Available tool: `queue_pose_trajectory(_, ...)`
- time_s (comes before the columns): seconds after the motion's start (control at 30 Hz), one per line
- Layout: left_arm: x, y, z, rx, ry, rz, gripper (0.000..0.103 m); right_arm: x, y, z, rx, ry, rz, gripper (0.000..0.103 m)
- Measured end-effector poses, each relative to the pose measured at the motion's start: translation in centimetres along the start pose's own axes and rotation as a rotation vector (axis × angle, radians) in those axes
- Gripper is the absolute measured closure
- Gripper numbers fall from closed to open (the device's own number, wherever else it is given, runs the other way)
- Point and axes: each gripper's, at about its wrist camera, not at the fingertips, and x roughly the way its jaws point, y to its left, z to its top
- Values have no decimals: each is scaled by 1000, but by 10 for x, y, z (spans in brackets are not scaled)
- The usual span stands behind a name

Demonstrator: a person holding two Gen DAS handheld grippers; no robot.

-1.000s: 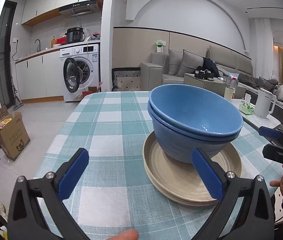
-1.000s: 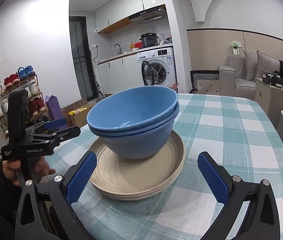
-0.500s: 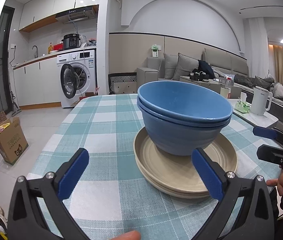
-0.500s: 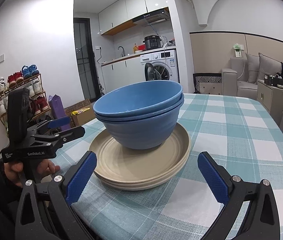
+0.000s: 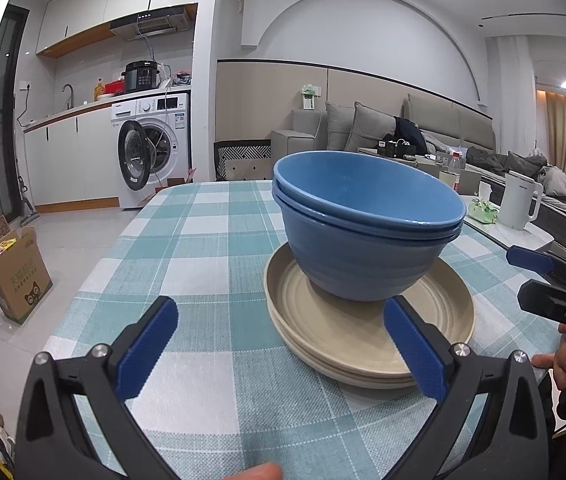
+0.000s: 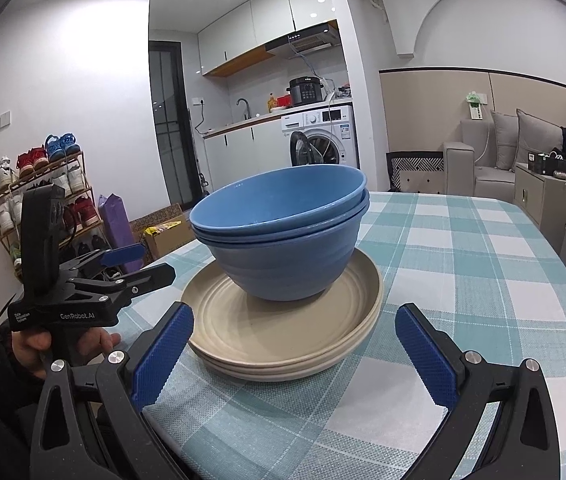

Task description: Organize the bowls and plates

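Blue-padded left gripper: level above the checked tablecloth, jaws wide apart, empty, just short of the stack. Right gripper: same pose, jaws apart, empty. Two nested blue bowls sit on stacked beige plates, mid-table. Left gripper's body reads "GenRobot.AI" in the right wrist view. Surroundings: washing machine, cardboard box, white kettle.

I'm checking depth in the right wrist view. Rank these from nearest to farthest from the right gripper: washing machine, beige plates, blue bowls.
1. Beige plates, just ahead of the right gripper on the table.
2. Blue bowls, stacked on the plates.
3. Washing machine, far back in the kitchen.
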Motion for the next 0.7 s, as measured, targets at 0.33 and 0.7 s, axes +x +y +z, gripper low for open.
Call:
queue_pose_trajectory(0.33, 1, 3, -1, -11, 3, -4, 0, 0, 0, 0, 1, 2, 2, 0)
queue_pose_trajectory(0.7, 1, 3, -2, -12, 5, -6, 0, 0, 0, -2, -2, 5, 2, 0)
